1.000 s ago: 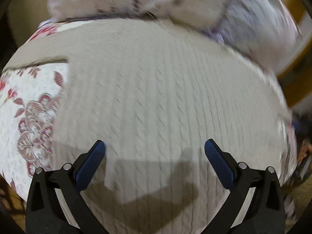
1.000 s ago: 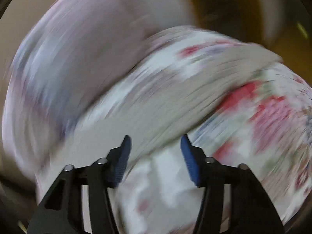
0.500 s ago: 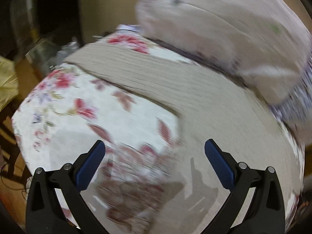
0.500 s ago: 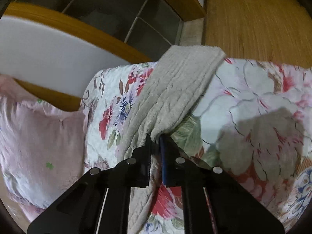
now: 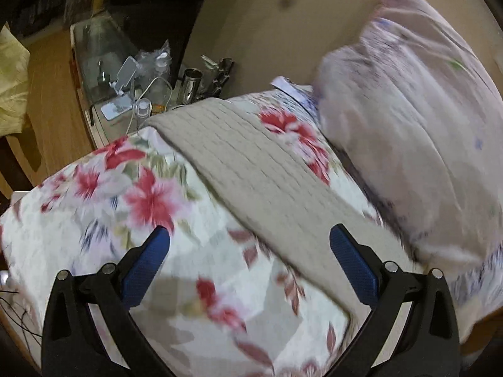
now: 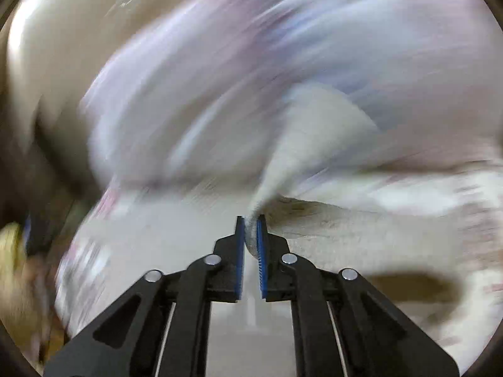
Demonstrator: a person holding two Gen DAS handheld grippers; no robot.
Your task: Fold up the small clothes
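A beige cable-knit sweater [image 5: 251, 169] lies on a floral bedspread [image 5: 125, 194]; one long sleeve stretches toward the bed's far corner. My left gripper [image 5: 250, 259] is open and empty, hovering above the bedspread beside the sleeve's near edge. My right gripper [image 6: 250, 235] is shut on a bunched end of the sweater [image 6: 311, 132], which rises lifted from between the blue pads. The right wrist view is heavily blurred by motion.
A pale pink pillow [image 5: 408, 132] leans against the headboard at the right. A nightstand [image 5: 132, 100] with bottles, a metal cup and a cable stands beyond the bed's far corner. Wooden floor [image 5: 50, 106] lies to the left.
My right gripper, shut on the sweater's sleeve end, has swung it up and across toward the pillow. My left gripper has kept turning left along the sleeve, staying open.
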